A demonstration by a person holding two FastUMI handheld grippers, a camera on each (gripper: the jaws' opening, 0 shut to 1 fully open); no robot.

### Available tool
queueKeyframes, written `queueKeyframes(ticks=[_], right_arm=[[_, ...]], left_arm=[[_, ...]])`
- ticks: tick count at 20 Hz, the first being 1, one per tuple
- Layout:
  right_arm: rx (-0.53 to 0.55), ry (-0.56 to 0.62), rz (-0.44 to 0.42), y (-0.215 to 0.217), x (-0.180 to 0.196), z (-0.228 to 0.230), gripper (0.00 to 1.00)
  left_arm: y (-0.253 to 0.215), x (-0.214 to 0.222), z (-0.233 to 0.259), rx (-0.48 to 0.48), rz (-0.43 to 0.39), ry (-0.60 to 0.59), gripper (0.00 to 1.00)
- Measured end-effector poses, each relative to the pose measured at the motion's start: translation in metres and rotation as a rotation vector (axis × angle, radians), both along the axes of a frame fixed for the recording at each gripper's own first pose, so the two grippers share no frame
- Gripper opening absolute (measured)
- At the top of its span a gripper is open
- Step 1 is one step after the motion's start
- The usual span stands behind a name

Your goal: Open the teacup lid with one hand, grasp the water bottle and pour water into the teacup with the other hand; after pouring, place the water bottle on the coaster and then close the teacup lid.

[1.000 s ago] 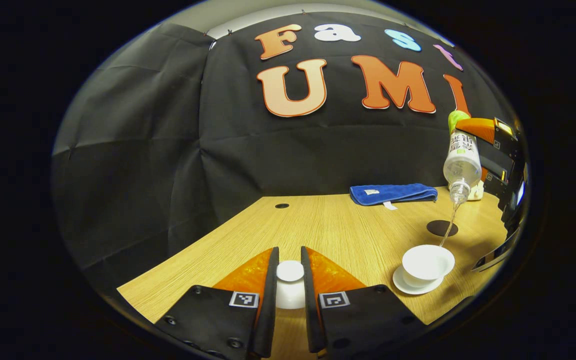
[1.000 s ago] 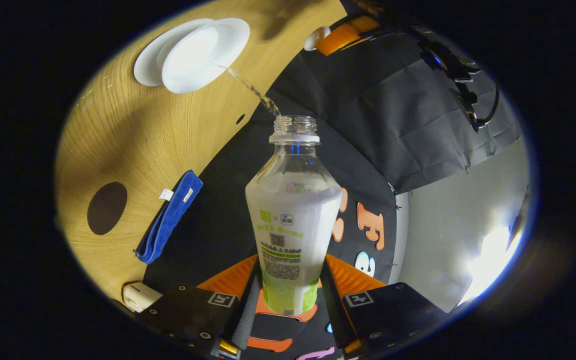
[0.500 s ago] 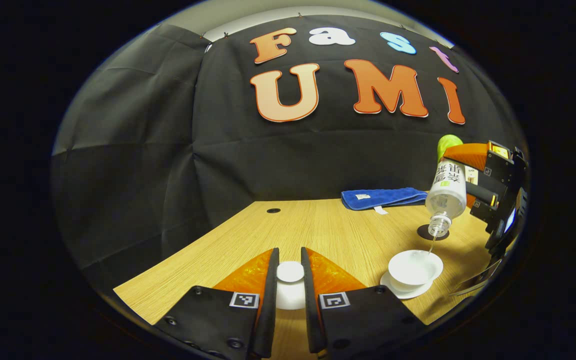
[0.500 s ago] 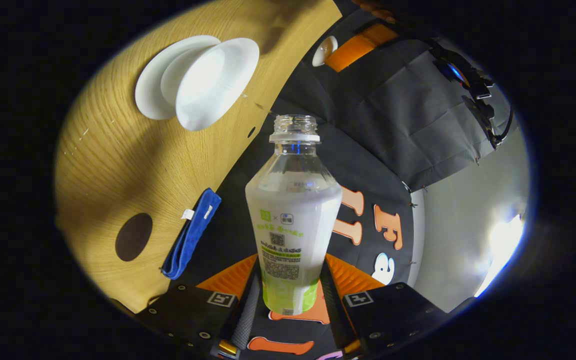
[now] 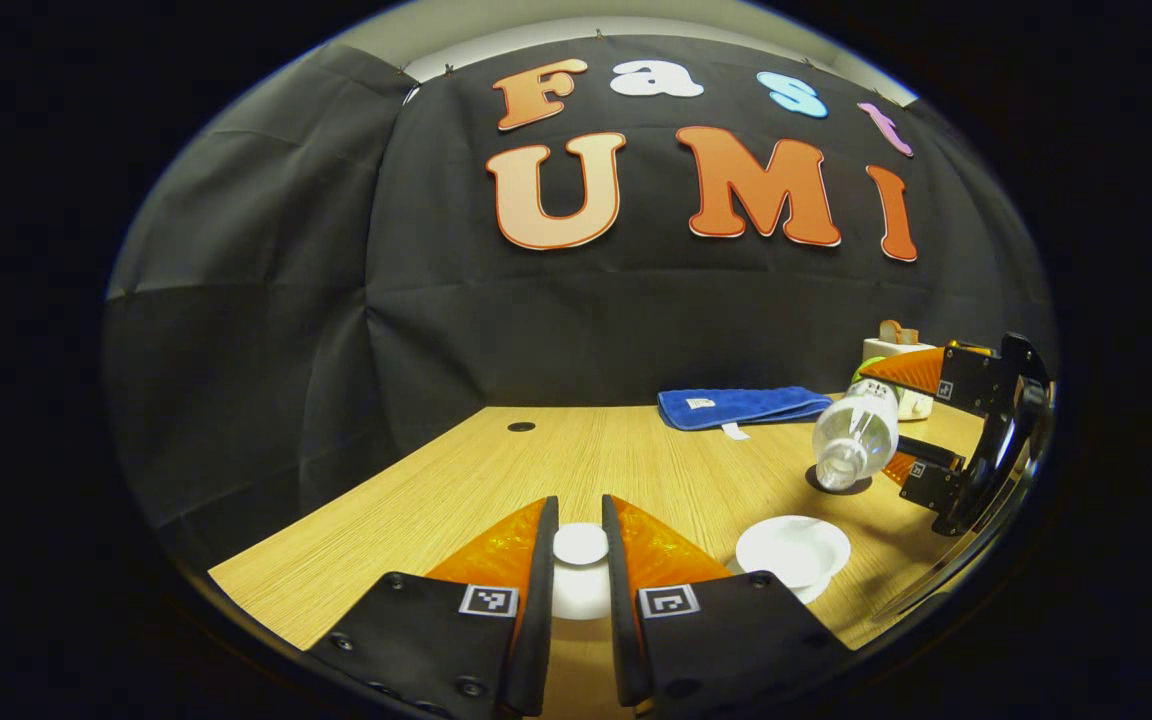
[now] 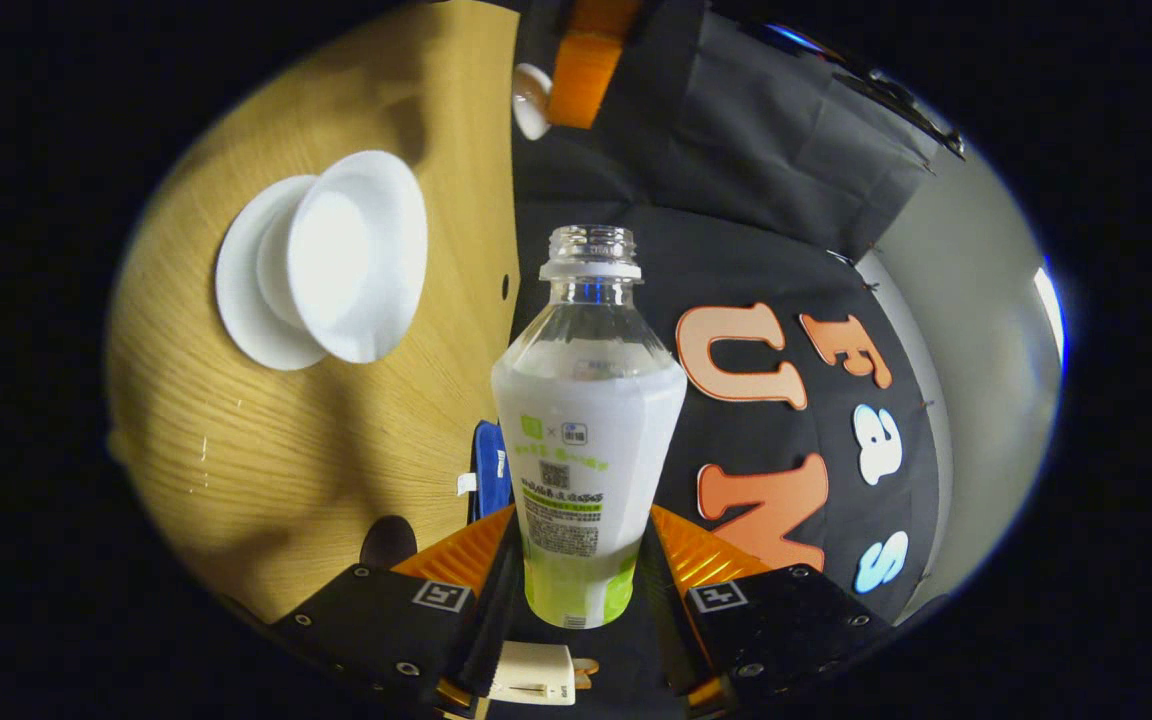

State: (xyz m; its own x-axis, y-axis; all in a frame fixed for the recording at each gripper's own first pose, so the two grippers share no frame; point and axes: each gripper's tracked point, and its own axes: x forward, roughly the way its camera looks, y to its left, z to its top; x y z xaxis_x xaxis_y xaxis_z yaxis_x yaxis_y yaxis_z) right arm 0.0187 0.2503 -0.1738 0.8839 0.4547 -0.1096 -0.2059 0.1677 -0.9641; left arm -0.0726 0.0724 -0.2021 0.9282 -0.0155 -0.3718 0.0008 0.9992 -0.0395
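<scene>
In the left gripper view, the left gripper (image 5: 579, 560) sits nearest, low over the near edge of the wooden table (image 5: 496, 480). Its two fingers are drawn in close and pinch the knob of the white teacup lid (image 5: 580, 545), held clear of the cup.

Just beyond it, toward the table's right edge, stands the white teacup (image 5: 793, 550) on its saucer (image 5: 816, 590), uncovered. In the right gripper view the same cup (image 6: 356, 255) and saucer (image 6: 241, 300) lie off to the left of the bottle's mouth, and no stream joins them.

Above and behind the cup, the right gripper (image 5: 921, 425) holds the water bottle (image 5: 851, 440) tipped on its side, open mouth pointing toward the near edge. In the right gripper view, the right gripper (image 6: 581, 590) has both fingers pressed on the lower, green-banded part of the bottle (image 6: 586, 420), cap off, with the clear neck farthest from the camera.

Under the bottle's mouth, the dark round coaster (image 5: 841, 485) lies on the table, partly covered by the bottle, bare of any load. In the right gripper view only an edge of it (image 6: 388, 540) peeks out beside the gripper finger.

Farther back, along the table's far edge, a folded blue cloth (image 5: 741, 406) rests flat, and a small cream-coloured box (image 5: 896, 360) stands near the far right corner. A small dark hole (image 5: 521, 427) marks the far left part of the tabletop.
</scene>
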Motion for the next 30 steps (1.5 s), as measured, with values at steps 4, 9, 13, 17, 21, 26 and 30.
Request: queueKeyframes(ticks=[4, 9, 13, 17, 21, 26, 30], right_arm=[[0.258, 0.148, -0.084, -0.016, 0.019, 0.014, 0.65], [0.591, 0.284, -0.191, -0.049, 0.044, 0.037, 0.65], [0.852, 0.426, -0.264, -0.07, 0.067, 0.034, 0.65], [1.089, 0.616, -0.307, -0.077, 0.08, 0.012, 0.65], [1.187, 0.743, -0.366, -0.081, 0.086, -0.022, 0.65], [1.185, 0.854, -0.413, -0.073, 0.082, -0.065, 0.65], [1.177, 0.912, -0.444, -0.068, 0.082, -0.094, 0.65]], left_arm=[[-0.012, 0.004, 0.007, -0.013, -0.016, -0.019, 0.3], [-0.028, 0.007, 0.018, -0.027, -0.043, -0.046, 0.3], [-0.044, 0.01, 0.028, -0.041, -0.067, -0.069, 0.3], [-0.058, 0.012, 0.035, -0.057, -0.088, -0.085, 0.3], [-0.067, 0.012, 0.038, -0.063, -0.1, -0.093, 0.3], [-0.075, 0.013, 0.038, -0.069, -0.112, -0.088, 0.29], [-0.081, 0.014, 0.037, -0.077, -0.117, -0.083, 0.28]])
